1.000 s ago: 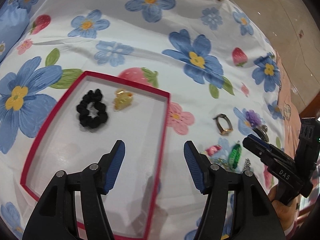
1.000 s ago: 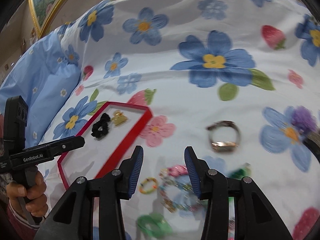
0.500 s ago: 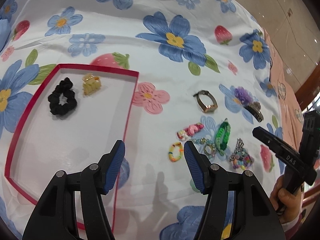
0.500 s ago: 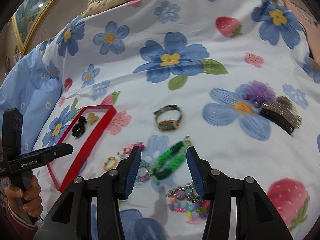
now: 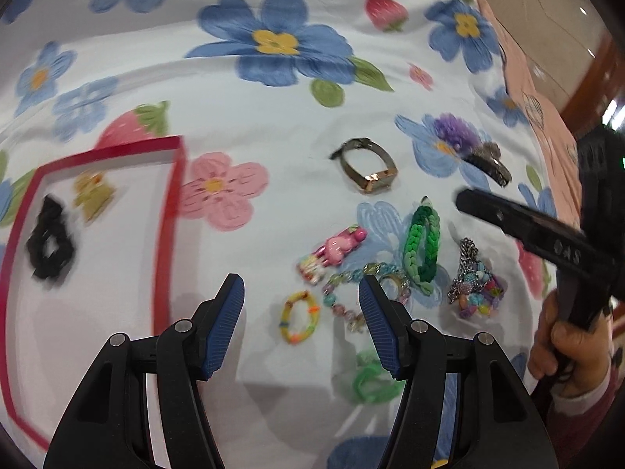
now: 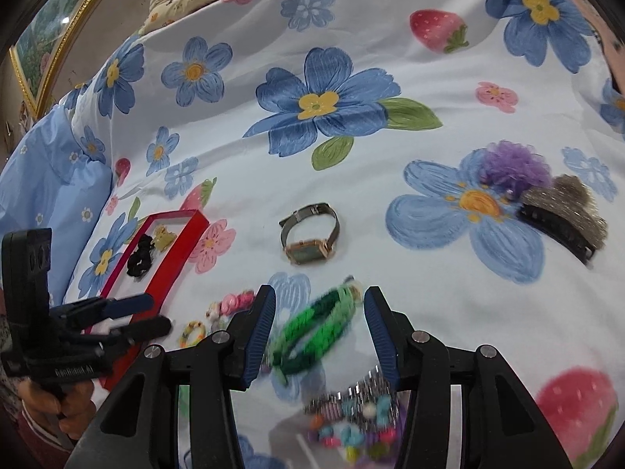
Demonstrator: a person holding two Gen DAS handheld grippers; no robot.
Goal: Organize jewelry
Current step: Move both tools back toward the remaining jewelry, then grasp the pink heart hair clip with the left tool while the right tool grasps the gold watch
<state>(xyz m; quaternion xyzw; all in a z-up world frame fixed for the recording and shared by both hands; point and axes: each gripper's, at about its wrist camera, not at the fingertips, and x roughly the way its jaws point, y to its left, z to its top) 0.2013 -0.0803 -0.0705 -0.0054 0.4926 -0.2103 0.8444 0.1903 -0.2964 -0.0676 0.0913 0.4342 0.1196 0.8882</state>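
My right gripper (image 6: 318, 336) is spread wide and holds nothing; the green braided bracelet (image 6: 316, 332) lies on the floral bedsheet (image 6: 390, 211) between its 2 pads, not yet touched. Just nearer than it sits a blurred beaded charm cluster (image 6: 351, 426). My left gripper (image 5: 300, 312) is likewise released and empty, poised over a small rainbow bead ring (image 5: 299, 316), with a pastel bead bracelet (image 5: 343, 297) and a pink clip (image 5: 336, 250) just beyond.

Mid-distance: a rose-gold watch (image 6: 310, 234) lies alone on the sheet. To the left, the red-rimmed tray (image 5: 168, 211) already holds 2 items, a black scrunchie (image 5: 49, 244) and a yellow claw clip (image 5: 91, 193). Farthest right, a purple pom-pom (image 6: 511, 170) rests against a black barrette (image 6: 556, 228).

Judgement: sorting is at an early stage, and the step in hand is the pickup of the green bracelet. Next, I should lower the right pads either side of the braid, close, then carry it to the tray.
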